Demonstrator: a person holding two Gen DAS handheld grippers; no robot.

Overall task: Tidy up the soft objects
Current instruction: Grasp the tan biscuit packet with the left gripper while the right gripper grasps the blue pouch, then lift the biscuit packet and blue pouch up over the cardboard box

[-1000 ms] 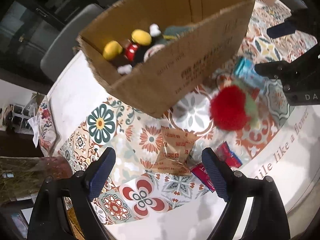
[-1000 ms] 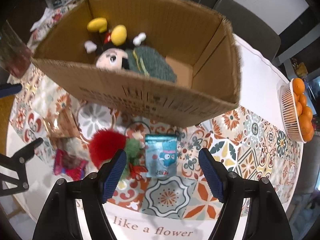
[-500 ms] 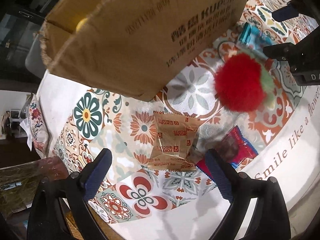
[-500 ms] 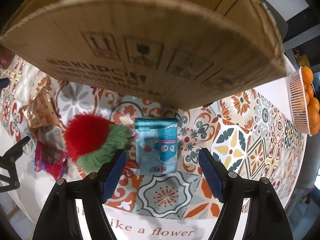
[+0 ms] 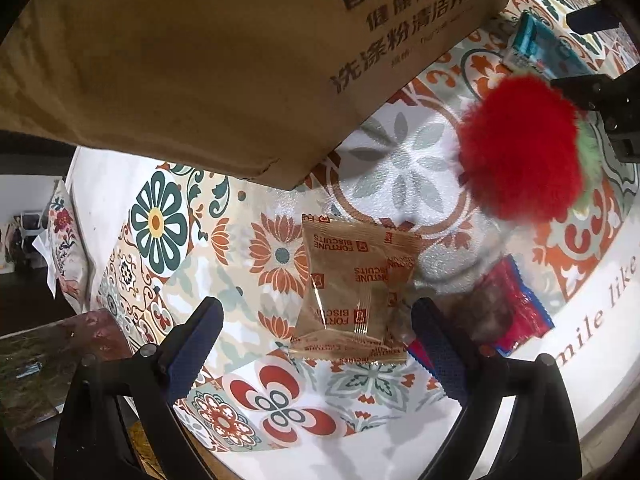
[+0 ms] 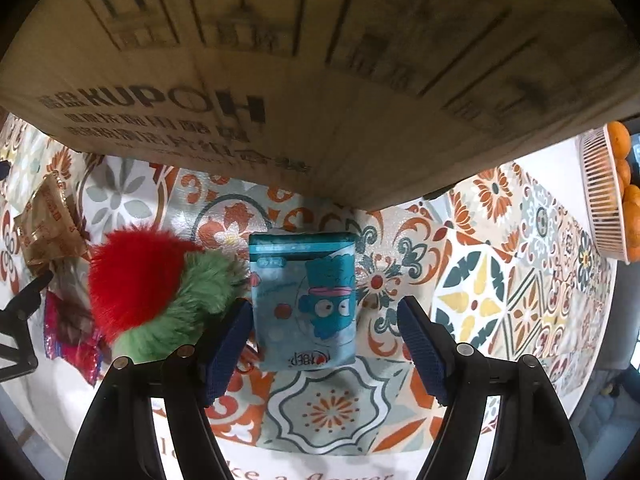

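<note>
The blue cartoon-print pouch (image 6: pixel 306 298) lies flat on the patterned tablecloth (image 6: pixel 496 296), just in front of the cardboard box (image 6: pixel 320 80) — and I hold my right gripper (image 6: pixel 324 344) over it, fingers pointing down, one on each side. The jaws stand well apart; the left pad looks to sit at the pouch's edge, the right one clear of it, nothing gripped. I set them astride so one squeeze would take the pouch by its sides.

Just left of the pouch the red-and-green plush ball (image 6: pixel 156 288) rests against it, its green fur brushing my near finger. I judge that a snag risk when I close.

Farther left, my left gripper (image 5: pixel 316 344) brackets the clear tan biscuit packet (image 5: pixel 352 292), which lies flat near the box's corner (image 5: pixel 280 176). Its jaws are spread wide and empty, neither pad on the wrapper. A red snack wrapper (image 5: pixel 516 304) lies just right of that packet, close beside my right-hand finger there, partly under a crumpled clear film.

The box stands on the far side of everything, its printed wall filling the upper view — the likely destination, close enough for a short lift. A basket of oranges (image 6: pixel 612 200) sits at the far right, apart from the work.
</note>
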